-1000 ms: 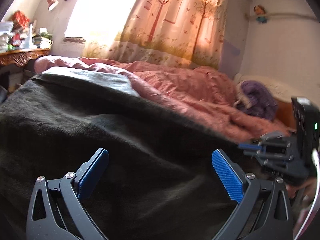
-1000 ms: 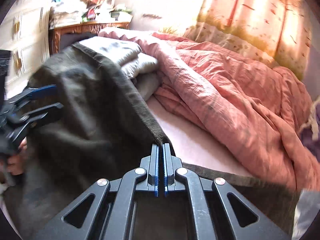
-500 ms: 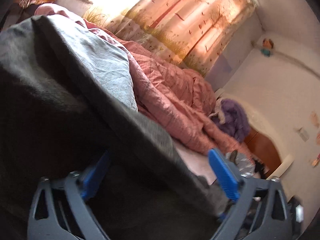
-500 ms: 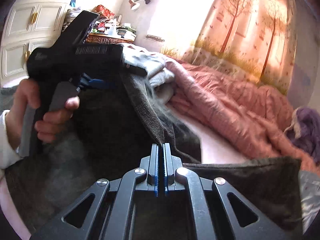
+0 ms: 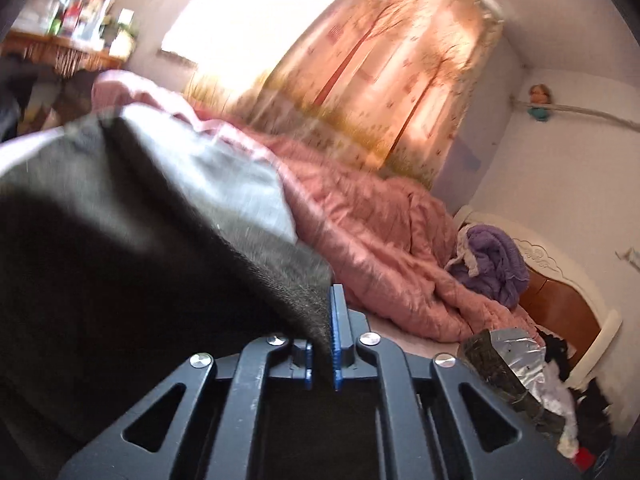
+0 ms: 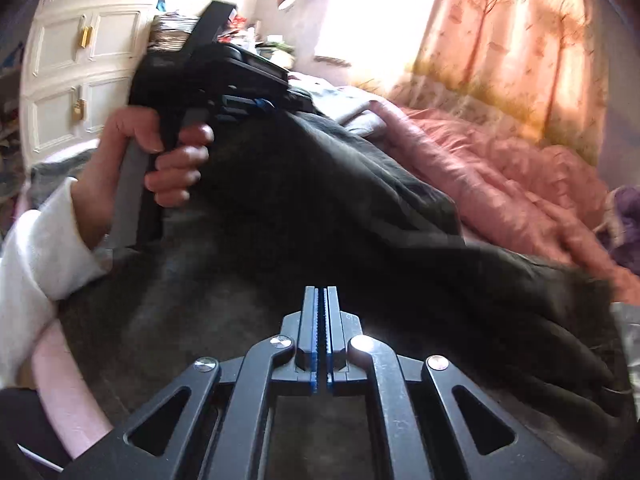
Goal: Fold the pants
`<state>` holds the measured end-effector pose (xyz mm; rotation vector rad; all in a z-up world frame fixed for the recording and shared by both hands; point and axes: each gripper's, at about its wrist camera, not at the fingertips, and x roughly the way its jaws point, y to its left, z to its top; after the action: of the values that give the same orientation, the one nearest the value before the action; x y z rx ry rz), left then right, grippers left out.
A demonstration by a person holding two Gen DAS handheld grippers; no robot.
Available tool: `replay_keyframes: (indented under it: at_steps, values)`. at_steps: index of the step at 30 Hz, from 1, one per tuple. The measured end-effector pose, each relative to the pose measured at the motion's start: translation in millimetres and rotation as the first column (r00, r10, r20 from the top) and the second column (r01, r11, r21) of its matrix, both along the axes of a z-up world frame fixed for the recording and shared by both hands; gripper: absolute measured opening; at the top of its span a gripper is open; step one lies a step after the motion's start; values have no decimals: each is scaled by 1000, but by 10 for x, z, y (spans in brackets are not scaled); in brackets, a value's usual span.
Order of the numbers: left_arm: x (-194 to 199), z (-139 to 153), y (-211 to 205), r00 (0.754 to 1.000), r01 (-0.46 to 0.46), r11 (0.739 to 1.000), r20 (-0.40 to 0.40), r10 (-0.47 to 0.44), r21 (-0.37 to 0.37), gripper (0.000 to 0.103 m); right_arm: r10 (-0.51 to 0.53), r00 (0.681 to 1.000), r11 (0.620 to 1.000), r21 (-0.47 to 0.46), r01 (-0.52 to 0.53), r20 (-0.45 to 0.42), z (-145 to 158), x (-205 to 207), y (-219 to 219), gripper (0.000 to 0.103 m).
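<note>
The dark grey pants [image 5: 120, 264] fill the left half of the left wrist view and lie across the bed in the right wrist view [image 6: 320, 208]. My left gripper [image 5: 322, 320] is shut on an edge of the pants and holds it raised. It also shows in the right wrist view [image 6: 256, 102], held by a hand at upper left, above the pants. My right gripper [image 6: 321, 300] is shut on the near edge of the pants; the pinched cloth is mostly hidden between the pads.
A pink quilt [image 5: 380, 240] lies bunched along the bed's far side. A purple blanket [image 5: 492, 268] sits by the headboard [image 5: 560, 304]. A white cabinet [image 6: 80, 64] and a cluttered desk [image 5: 60, 48] stand at left. A patterned curtain [image 5: 380, 80] hangs behind.
My left gripper was open over the pants, then closed on their edge and lifted it. My right gripper stayed shut on the pants while the cloth shifted toward it.
</note>
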<state>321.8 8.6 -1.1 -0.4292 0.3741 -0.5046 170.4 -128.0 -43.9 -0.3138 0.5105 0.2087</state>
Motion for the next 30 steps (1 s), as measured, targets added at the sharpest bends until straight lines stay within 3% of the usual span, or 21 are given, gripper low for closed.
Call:
replay_keyframes:
  at_steps: [2,6,8,11,15,19,28,29,30]
  values:
    - [-136,83,-30,996,-25,999,90,22,28,5,-46,999,998,52,45,22,107,-3,-132,2]
    - [-285,164,-14,981,-33,999,192,33,0,5,-127,992,979,163,123,10,314,100,-501,3]
    - [-338,239,-28,973,-45,999,228,41,14,5,-180,984,965,196,175,7,450,141,-717,12]
    - [-424,324,-48,974,-67,997,219,59,27,5,-289,957,939,198,281,11,609,106,-975,14]
    - [-679,397,2,975,-89,994,211,74,61,5,-330,943,923,222,315,33,698,-243,-1203,14]
    - [-1125,394,90,969,-106,990,231,82,93,5,-391,920,912,151,382,36,599,-647,-1313,14]
    - [-2030,-30,156,973,-130,977,211,93,171,5,-460,888,866,209,454,-22,423,-1221,-1654,14]
    - [-2059,-95,162,976,-131,977,195,96,171,5,-466,885,863,212,459,-19,435,-1230,-1680,16]
    - [-2074,-171,175,979,-134,976,175,104,171,5,-472,881,859,219,464,-13,467,-1223,-1722,25]
